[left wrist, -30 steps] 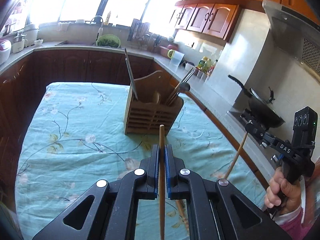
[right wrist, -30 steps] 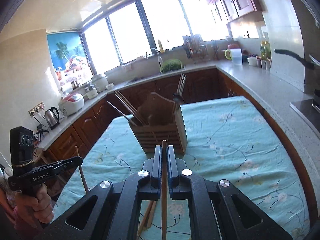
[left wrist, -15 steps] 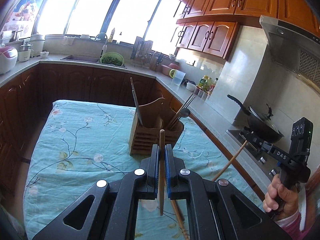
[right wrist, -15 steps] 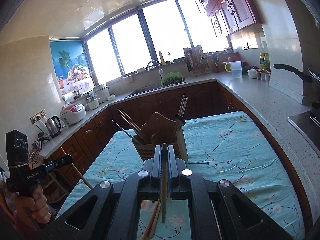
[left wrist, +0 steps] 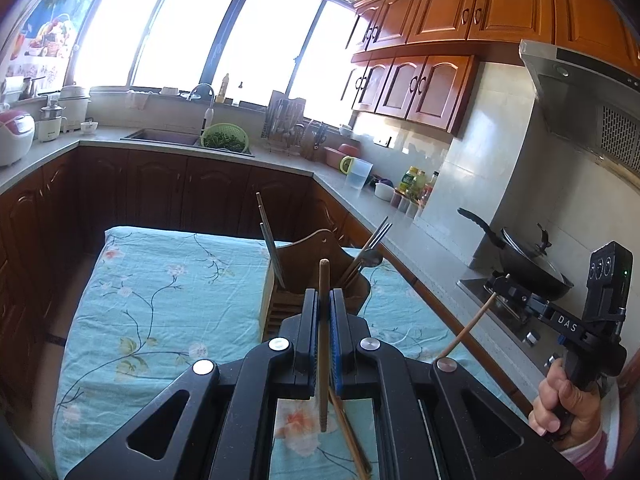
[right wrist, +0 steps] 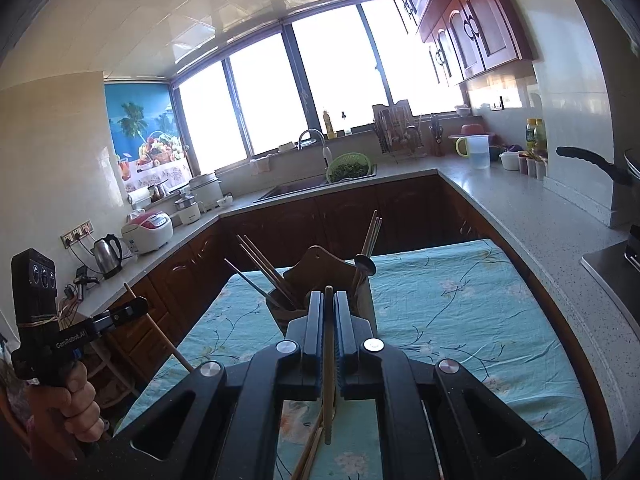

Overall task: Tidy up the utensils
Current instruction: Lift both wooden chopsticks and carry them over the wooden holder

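My left gripper point(left wrist: 324, 294) is shut on a wooden chopstick point(left wrist: 323, 360) that stands roughly upright between its pads, above the table. My right gripper point(right wrist: 328, 296) is shut the same way on a second chopstick point(right wrist: 328, 364). Just beyond both stands a wooden utensil holder point(left wrist: 316, 246) point(right wrist: 320, 262) with chopsticks and a spoon in it. Each view also catches the other gripper: the right one point(left wrist: 500, 282) and the left one point(right wrist: 140, 304), each with its stick slanting down. A few loose chopsticks point(left wrist: 348, 432) point(right wrist: 308, 456) lie on the cloth under the grippers.
The table carries a teal floral cloth point(left wrist: 160, 300). A counter runs along the right with a black pan point(left wrist: 524, 256) on the stove, a jug point(left wrist: 358, 172) and bottles. At the back are the sink and a green colander point(left wrist: 224, 140); a kettle point(right wrist: 108, 252) and rice cooker point(right wrist: 148, 228) are on the left.
Both grippers have risen off the table with their chopsticks and tipped upward. The holder now sits lower in both views, and the sticks' lower ends hang clear of the cloth.
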Motion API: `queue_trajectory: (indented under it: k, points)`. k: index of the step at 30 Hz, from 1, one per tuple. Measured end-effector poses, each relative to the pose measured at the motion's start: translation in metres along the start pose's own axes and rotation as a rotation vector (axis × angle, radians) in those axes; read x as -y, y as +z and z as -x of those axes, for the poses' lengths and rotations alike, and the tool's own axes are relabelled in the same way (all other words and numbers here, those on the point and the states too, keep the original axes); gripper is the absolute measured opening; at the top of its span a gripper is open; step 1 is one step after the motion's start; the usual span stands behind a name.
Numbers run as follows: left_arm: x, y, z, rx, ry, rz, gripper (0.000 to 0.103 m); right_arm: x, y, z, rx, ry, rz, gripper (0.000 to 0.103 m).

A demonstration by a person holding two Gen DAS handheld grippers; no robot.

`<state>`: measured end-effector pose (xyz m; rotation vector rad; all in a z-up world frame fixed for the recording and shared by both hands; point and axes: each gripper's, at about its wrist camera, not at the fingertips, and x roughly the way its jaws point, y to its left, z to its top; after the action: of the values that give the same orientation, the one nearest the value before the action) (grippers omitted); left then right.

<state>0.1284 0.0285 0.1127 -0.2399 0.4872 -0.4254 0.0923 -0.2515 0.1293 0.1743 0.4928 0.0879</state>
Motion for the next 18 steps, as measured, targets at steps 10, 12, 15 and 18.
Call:
queue_trajectory:
  k: [10,12,15,18]
  points:
    - [-0.001,0.029,-0.02,0.074,0.018,-0.017,0.004,-0.002,0.032,-0.021,0.049,-0.01,0.023,0.005]
    - [-0.001,0.039,-0.025,0.099,0.019,-0.024,0.004,-0.002,0.045,-0.026,0.075,-0.012,0.024,0.005]
    - [-0.001,0.057,-0.035,0.144,0.028,-0.036,0.004,-0.001,0.067,-0.036,0.124,-0.01,0.009,0.005]
    - [-0.002,0.075,-0.047,0.193,0.039,-0.035,0.004,0.003,0.09,-0.049,0.164,-0.009,-0.015,0.005]
